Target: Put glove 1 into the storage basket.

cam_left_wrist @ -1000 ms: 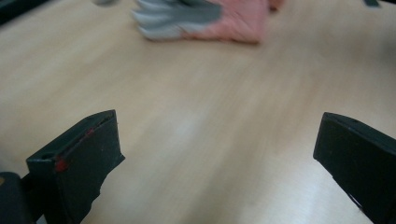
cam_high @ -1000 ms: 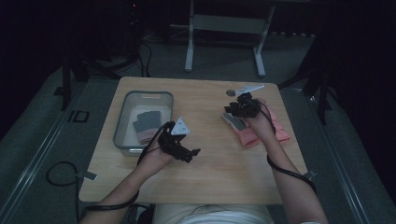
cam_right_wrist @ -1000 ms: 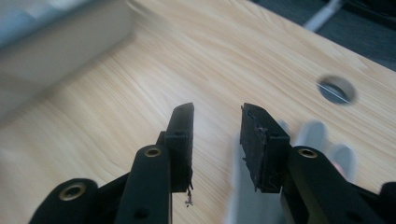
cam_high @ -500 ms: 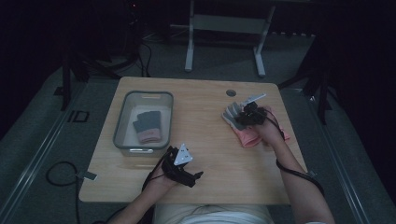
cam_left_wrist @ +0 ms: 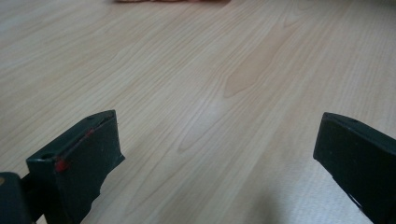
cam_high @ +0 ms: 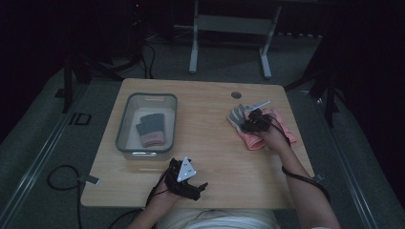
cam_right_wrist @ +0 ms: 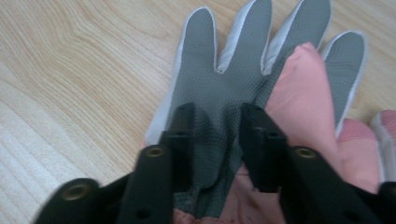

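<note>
A grey-palmed white glove lies fingers spread at the table's right, partly over a heap of pink gloves. My right gripper is shut on the grey glove, with a fold of its palm pinched between the jaws. My left gripper rests low at the table's front edge, open, with bare wood between its jaws. A clear bin at the left holds dark grey gloves with a pink cuff.
Light wood table with a small round hole near its far edge. Cables trail from both grippers off the front. A metal stand and dark floor lie beyond the table.
My left gripper has pulled back from beside the bin to the front edge. My right gripper has settled lower onto the grey glove and closed on it.
</note>
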A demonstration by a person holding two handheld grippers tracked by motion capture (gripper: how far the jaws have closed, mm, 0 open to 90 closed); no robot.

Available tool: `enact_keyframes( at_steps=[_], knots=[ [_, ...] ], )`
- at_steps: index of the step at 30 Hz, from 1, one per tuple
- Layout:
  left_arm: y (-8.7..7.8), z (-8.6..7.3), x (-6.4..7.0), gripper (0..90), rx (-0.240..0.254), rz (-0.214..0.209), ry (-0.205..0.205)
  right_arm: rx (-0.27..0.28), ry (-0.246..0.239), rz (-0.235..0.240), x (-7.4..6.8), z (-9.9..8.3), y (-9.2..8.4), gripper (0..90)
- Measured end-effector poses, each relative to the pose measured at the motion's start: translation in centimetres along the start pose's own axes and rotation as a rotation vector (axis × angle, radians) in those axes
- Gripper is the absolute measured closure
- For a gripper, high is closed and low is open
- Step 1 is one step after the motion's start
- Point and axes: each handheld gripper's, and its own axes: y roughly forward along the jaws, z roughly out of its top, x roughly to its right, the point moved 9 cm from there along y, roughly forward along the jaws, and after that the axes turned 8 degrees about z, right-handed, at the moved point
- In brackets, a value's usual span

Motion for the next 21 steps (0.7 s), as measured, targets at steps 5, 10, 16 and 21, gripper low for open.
enact_keyframes(
  at_steps=[5,10,16,21],
  knots=[
    [-0.3,0.1,0.6,0.4,0.009,0.012,0.029,0.013,0.047,0.011,-0.3,-0.3,0.4,80.2],
    [-0.6,0.3,0.8,0.4,0.030,-0.002,0.027,0.103,0.165,0.030,-0.4,0.0,-0.2,87.9],
    [-0.6,0.3,0.4,0.4,0.040,0.018,0.035,0.206,0.229,0.037,-1.7,1.2,-2.2,88.7],
    [-0.8,0.3,0.1,0.4,0.055,0.011,0.022,0.321,0.247,0.052,-4.5,3.5,-5.8,88.7]
  ],
)
